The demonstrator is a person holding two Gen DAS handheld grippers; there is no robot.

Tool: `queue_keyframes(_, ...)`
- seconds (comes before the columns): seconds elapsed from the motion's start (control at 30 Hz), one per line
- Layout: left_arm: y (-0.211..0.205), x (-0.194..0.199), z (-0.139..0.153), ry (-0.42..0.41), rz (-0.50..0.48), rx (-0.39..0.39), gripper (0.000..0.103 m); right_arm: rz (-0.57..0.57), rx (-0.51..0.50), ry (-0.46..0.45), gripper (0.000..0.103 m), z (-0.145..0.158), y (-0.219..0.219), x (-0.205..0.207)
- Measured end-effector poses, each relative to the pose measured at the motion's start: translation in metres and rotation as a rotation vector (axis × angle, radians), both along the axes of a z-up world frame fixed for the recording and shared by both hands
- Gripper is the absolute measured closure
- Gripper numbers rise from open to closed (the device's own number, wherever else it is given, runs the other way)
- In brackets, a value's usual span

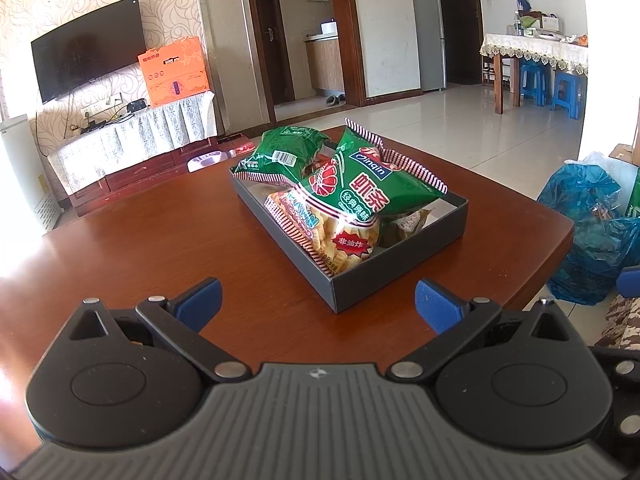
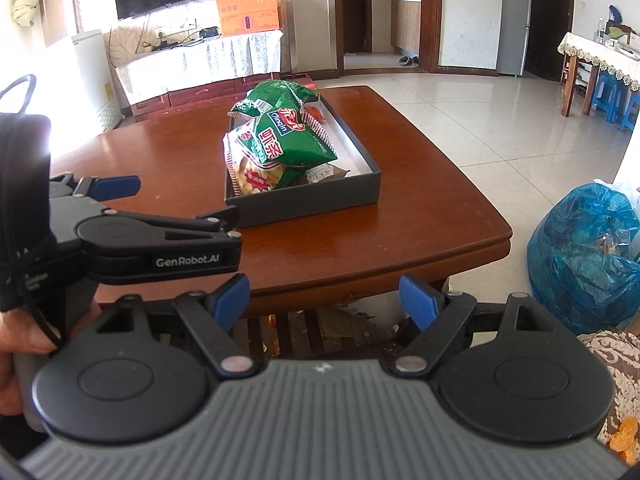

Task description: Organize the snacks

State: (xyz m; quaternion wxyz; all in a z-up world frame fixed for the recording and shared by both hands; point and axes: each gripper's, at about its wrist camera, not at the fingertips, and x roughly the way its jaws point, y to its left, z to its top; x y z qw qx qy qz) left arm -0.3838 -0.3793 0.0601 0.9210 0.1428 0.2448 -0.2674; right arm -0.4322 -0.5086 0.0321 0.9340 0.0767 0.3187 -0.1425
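Note:
A dark grey box (image 1: 400,276) (image 2: 304,202) stands on the brown wooden table (image 1: 140,248) (image 2: 168,160). It holds several snack bags: a green shrimp-chip bag (image 1: 360,188) (image 2: 288,142) on top, another green bag (image 1: 288,152) (image 2: 280,96) behind it, and a small wrapped snack (image 1: 408,222) at the near right. My left gripper (image 1: 318,304) is open and empty above the table, short of the box. My right gripper (image 2: 324,300) is open and empty, back beyond the table's near edge. The left gripper's body (image 2: 160,248) shows in the right wrist view.
A blue plastic bag (image 1: 592,216) (image 2: 588,252) sits on the floor right of the table. A TV (image 1: 88,60) and an orange box (image 1: 176,72) stand on a low cabinet at the back left. A dining table with blue stools (image 1: 560,88) is at the far right.

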Motion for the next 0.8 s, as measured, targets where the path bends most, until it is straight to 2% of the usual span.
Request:
queue_keyframes(0.23,0.0004,-0.0013,0.0002,-0.009,-0.013,-0.007,0.000,0.000,0.000,-0.001,0.019,0.0001,0.0001,0.0000)
queue_keyframes(0.33,-0.0018,-0.0040,-0.0005,-0.040,-0.022,0.011,0.000,0.000,0.000,-0.002,0.019,0.0002,0.0001,-0.0002)
queue_keyframes(0.47,0.0004,0.0016,-0.0010,-0.006,-0.021,-0.011,0.000,0.001,0.001,-0.002,0.019,-0.0020,0.0015,-0.0003)
queue_keyframes(0.63,0.0029,0.0032,0.0007,-0.005,-0.012,-0.026,0.000,-0.001,0.002,-0.008,0.019,-0.0011,0.0015,-0.0023)
queue_keyframes(0.8,-0.0017,-0.0023,0.0014,-0.040,0.007,0.008,0.000,-0.003,0.005,-0.008,0.019,-0.0011,0.0010,-0.0035)
